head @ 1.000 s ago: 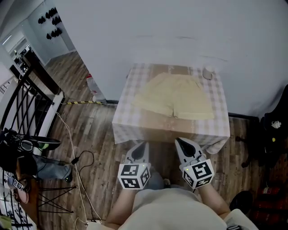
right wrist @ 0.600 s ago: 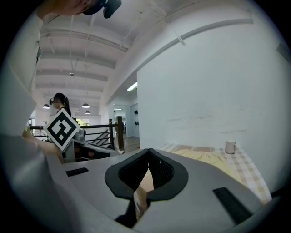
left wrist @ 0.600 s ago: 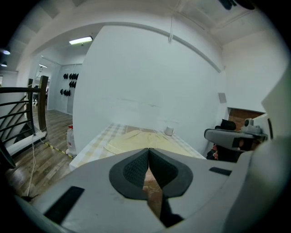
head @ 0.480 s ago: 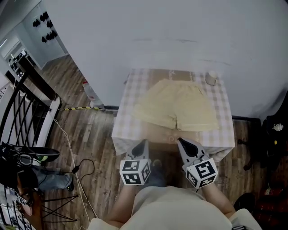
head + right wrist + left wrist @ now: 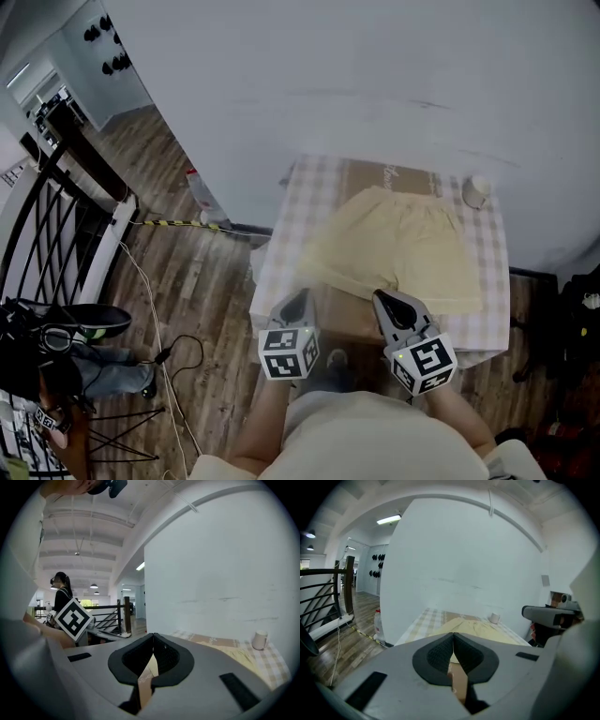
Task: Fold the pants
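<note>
Pale yellow pants are lying flat on the checked table, centre-right of frame, hems facing us. We're holding the left gripper and right gripper closed on nothing, just below them.

My right gripper points almost level, jaws closed tip to tip. Ahead and to the right, the pale yellow pants lie on the checked table. A white cup stands on the table beyond them, near the white wall.
</note>
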`<state>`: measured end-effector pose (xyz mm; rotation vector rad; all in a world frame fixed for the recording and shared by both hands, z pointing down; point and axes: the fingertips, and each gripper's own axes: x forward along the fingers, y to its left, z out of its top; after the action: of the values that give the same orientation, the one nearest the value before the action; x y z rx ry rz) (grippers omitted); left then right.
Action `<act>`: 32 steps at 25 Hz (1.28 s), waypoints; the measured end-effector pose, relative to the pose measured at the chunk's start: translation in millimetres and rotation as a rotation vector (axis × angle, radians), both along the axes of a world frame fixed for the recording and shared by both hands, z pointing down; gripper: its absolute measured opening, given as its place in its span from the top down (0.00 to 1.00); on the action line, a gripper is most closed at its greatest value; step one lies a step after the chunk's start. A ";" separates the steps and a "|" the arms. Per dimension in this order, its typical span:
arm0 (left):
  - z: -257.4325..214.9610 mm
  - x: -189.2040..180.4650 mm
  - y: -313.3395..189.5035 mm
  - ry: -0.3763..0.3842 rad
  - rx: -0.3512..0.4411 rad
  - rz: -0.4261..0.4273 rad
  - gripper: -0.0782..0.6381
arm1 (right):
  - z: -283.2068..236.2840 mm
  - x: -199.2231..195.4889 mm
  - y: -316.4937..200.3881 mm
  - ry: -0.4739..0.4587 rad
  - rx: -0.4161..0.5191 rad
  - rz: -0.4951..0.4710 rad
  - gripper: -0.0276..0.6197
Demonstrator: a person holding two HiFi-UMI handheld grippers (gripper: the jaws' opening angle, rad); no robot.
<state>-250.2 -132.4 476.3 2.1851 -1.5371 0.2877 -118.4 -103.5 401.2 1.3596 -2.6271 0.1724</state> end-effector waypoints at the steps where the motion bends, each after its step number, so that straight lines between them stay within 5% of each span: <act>1: 3.0 -4.4 -7.1 -0.001 -0.004 -0.004 0.88 | 1.0 -3.1 -6.1 0.003 -0.001 -0.002 0.96; 21: 121.4 -35.9 -112.7 -0.060 -0.199 0.079 0.88 | 33.4 -1.5 -98.4 0.027 -0.099 0.136 0.96; 23: 130.0 -34.9 -116.5 -0.057 -0.222 0.093 0.74 | 37.2 -1.7 -101.8 0.032 -0.108 0.143 0.96; 25: 135.9 -35.1 -120.1 -0.054 -0.242 0.101 0.72 | 40.0 -2.7 -104.4 0.037 -0.116 0.147 0.96; 32: 156.5 -48.5 -122.7 -0.096 -0.315 0.046 0.76 | 48.9 -10.2 -105.6 0.062 -0.141 0.128 0.96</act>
<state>-298.7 -255.1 632.8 1.9838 -1.3847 0.6133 -128.6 -209.1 450.1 1.4596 -2.4283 0.3208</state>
